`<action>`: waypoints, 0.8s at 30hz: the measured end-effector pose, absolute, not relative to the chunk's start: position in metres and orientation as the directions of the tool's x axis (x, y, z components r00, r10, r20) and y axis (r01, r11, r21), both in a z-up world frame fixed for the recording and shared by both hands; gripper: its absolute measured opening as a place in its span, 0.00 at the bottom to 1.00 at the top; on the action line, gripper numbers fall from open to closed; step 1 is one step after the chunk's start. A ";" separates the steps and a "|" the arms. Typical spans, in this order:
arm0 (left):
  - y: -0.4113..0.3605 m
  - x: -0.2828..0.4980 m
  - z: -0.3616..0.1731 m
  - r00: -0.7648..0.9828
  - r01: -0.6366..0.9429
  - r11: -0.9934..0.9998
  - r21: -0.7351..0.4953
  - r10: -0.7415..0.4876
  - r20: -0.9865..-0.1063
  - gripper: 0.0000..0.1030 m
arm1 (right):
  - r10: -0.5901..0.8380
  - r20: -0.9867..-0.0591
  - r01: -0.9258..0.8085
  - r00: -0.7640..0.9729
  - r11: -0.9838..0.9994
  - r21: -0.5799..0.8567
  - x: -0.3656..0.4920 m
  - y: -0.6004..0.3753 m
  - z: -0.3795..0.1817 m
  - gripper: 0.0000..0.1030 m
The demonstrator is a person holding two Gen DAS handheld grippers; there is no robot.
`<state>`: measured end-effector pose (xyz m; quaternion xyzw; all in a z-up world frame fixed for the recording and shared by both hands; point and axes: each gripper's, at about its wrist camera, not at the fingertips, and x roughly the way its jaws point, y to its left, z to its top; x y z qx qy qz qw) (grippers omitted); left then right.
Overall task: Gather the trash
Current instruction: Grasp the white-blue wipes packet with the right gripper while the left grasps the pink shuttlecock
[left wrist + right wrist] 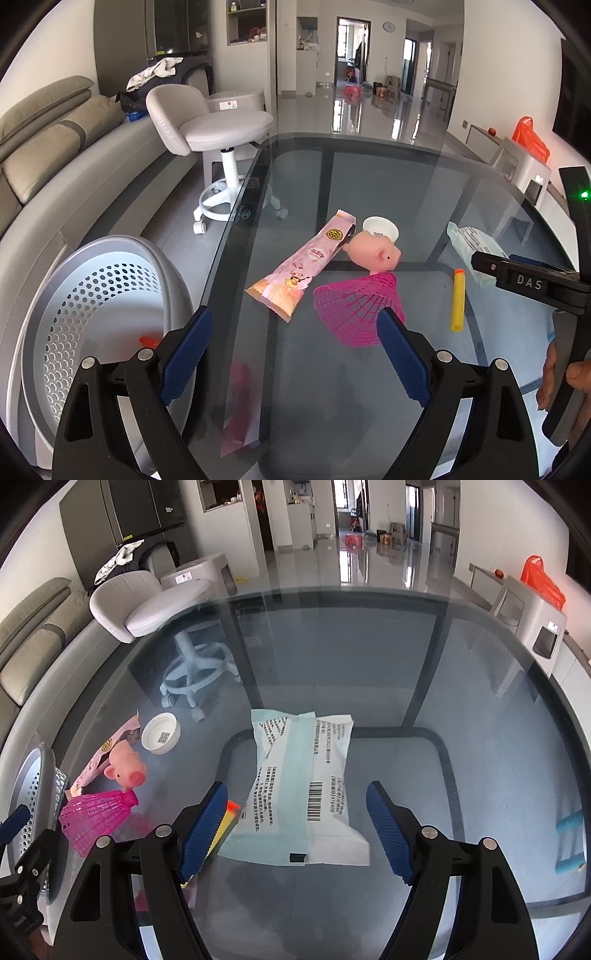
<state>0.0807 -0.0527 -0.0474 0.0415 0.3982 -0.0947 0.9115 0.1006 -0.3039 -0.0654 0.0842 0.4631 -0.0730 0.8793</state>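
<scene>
The right gripper (295,827) has its jaws wide apart and empty, poised over the pale blue-and-white packet (299,790) that lies flat on the glass table (480,709); the packet sits between the two blue pads, though I cannot tell whether the pads touch the glass. The left gripper (295,354) is likewise spread wide and holds nothing, hanging above the table's near left edge.

Taking the packet as the landmark: just to its left lies a yellow foam dart (458,300) with an orange tip, and further left a pink plastic shuttlecock (354,310) on its side. Behind the shuttlecock stands a small pink pig toy (375,254), touching a long pink snack wrapper (303,266) on one side, with a white cap (380,229) just behind it. Well to the left of everything, off the table's edge, stands a white perforated bin (103,321); something orange-red shows at its bottom, too unclear to name.

In my judgement the collecting is at an early stage. At most one scrap is in the bin, while the packet, the wrapper and the cap still lie on the glass. The packet looks like the next piece to be taken, as the right jaws already frame it. Whether the dart, shuttlecock and pig count as trash is uncertain.
</scene>
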 end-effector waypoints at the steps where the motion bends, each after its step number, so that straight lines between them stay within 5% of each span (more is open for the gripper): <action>1: -0.053 0.081 -0.048 0.665 0.206 0.979 0.001 -0.140 -0.734 0.85 | -0.053 -0.829 0.204 0.556 0.976 0.074 0.101 -0.302 -0.067 0.72; 5: -0.053 0.080 -0.049 0.662 0.206 0.978 -0.002 -0.141 -0.736 0.85 | -0.051 -0.832 0.196 0.552 0.978 0.070 0.100 -0.300 -0.066 0.53; 20: -0.080 0.078 -0.056 0.673 0.245 0.969 -0.019 -0.184 -0.716 0.85 | -0.005 -0.793 0.206 0.609 0.967 0.152 0.075 -0.306 -0.040 0.52; 24: -0.090 0.087 -0.064 0.645 0.242 0.969 -0.052 -0.201 -0.737 0.79 | 0.009 -0.790 0.211 0.612 0.962 0.175 0.074 -0.310 -0.038 0.52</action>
